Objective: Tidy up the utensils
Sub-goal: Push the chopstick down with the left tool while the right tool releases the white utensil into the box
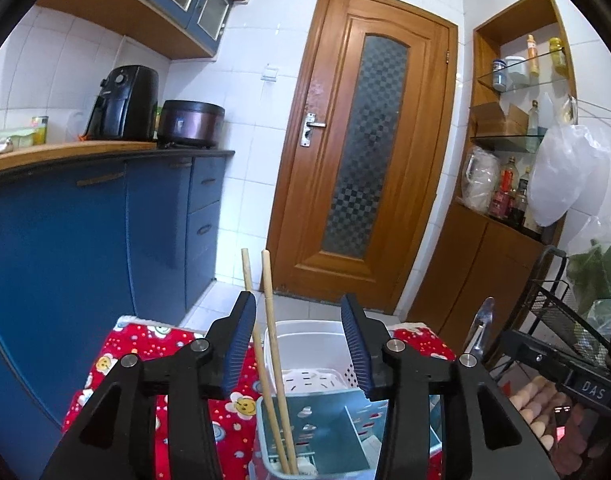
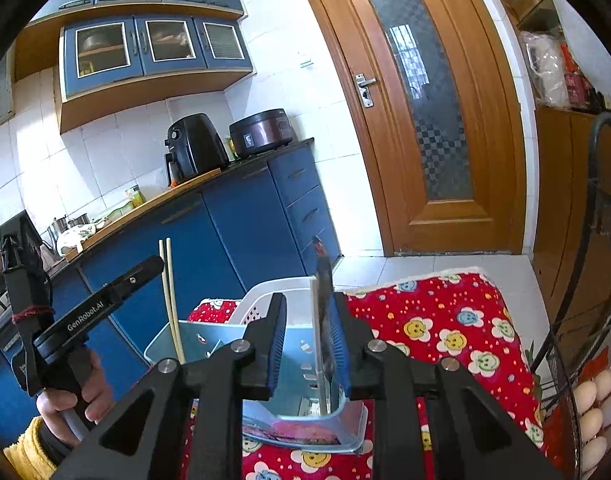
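Your left tongs (image 1: 299,344) stand apart with nothing clamped: the pair of chopsticks (image 1: 270,344) rises between the pads but leans free, its tips already down in the near left compartment of the blue-grey utensil holder (image 1: 325,432). That part looks done. The holder sits on the red flowered cloth (image 2: 445,320) covering the tabletop, with a white slotted basket (image 1: 305,344) just behind it.

Your right tongs (image 2: 309,344) are partly apart, with a flat metal utensil (image 2: 324,320) upright between them, lying against the right pad; whether it is actually pinched you cannot tell. Its lower end reaches down into the holder's right side. What seems left is letting that piece go. No other loose utensils show on the cloth.
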